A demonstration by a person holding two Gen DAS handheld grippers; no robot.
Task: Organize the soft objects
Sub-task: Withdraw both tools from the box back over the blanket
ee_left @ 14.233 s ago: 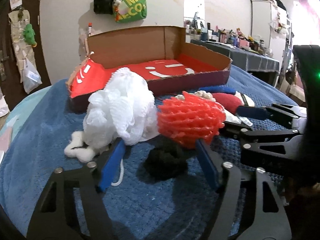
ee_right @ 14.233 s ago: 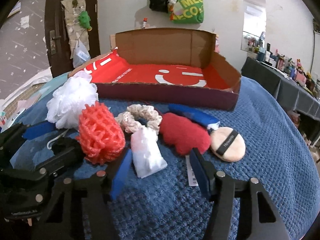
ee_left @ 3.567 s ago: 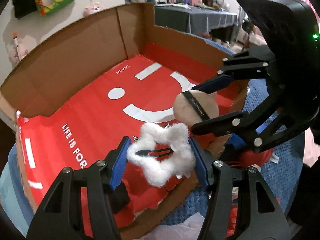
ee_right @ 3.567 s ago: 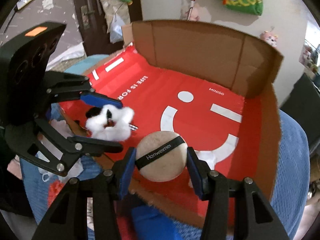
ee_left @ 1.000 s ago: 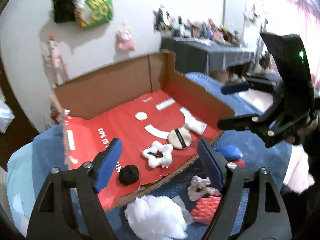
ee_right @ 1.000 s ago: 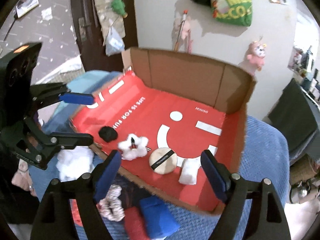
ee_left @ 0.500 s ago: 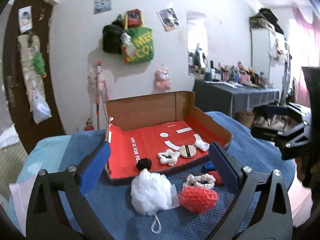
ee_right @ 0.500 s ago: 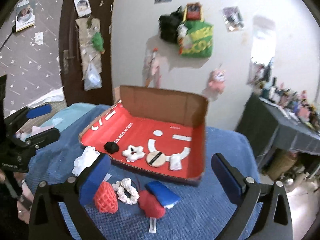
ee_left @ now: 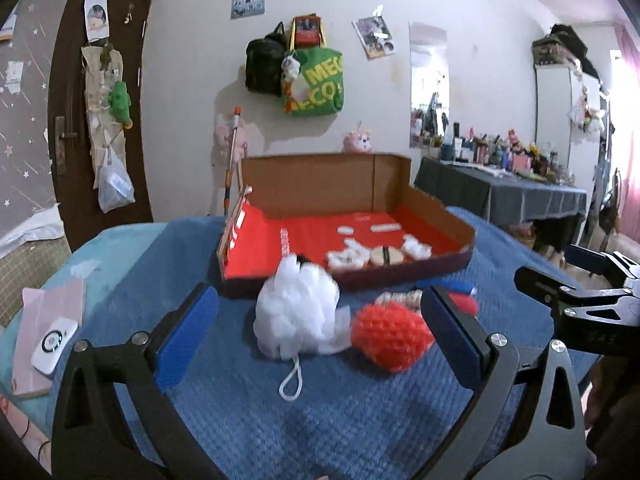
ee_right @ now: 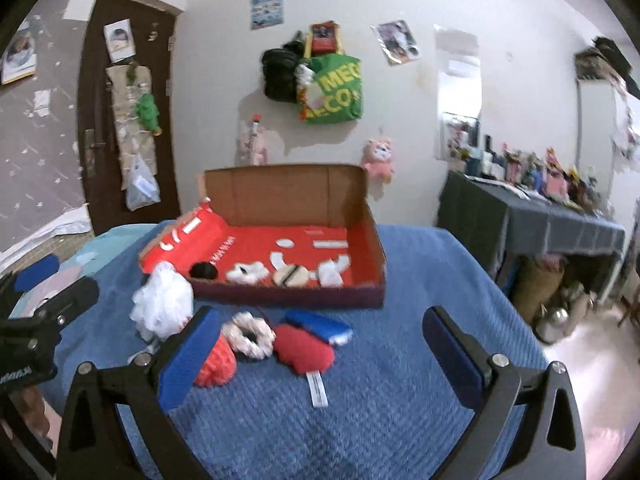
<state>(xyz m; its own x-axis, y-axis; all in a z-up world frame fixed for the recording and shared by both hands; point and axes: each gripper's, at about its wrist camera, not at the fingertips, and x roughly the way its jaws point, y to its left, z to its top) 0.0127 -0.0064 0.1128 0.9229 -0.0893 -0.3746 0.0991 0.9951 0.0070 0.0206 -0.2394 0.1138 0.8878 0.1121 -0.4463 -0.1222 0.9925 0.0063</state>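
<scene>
A red-lined cardboard box [ee_right: 360, 216] stands at the back of the blue blanket; it also shows in the left wrist view [ee_left: 440, 208]. Inside lie a black pom [ee_right: 203, 270], a white fluffy clip [ee_right: 246, 272], a powder puff [ee_right: 290, 275] and a white pouch [ee_right: 330, 274]. In front lie a white mesh loofah [ee_left: 296, 312], a red mesh ball [ee_left: 390, 336], a crocheted scrunchie [ee_right: 248, 334], a red pad [ee_right: 304, 350] and a blue pad [ee_right: 320, 326]. My left gripper [ee_left: 320, 340] is open and empty, short of the loofah. My right gripper [ee_right: 324, 356] is open and empty, short of the pads.
A white device on a pink booklet [ee_left: 54, 338] lies at the blanket's left edge. A dark-clothed table with bottles [ee_right: 560, 216] stands to the right. Bags [ee_right: 332, 88] hang on the wall and a door [ee_right: 120, 120] is at the left.
Both grippers have moved lower and a little nearer to the loose items in front of the box. Both stay open and empty. The objects have not moved.
</scene>
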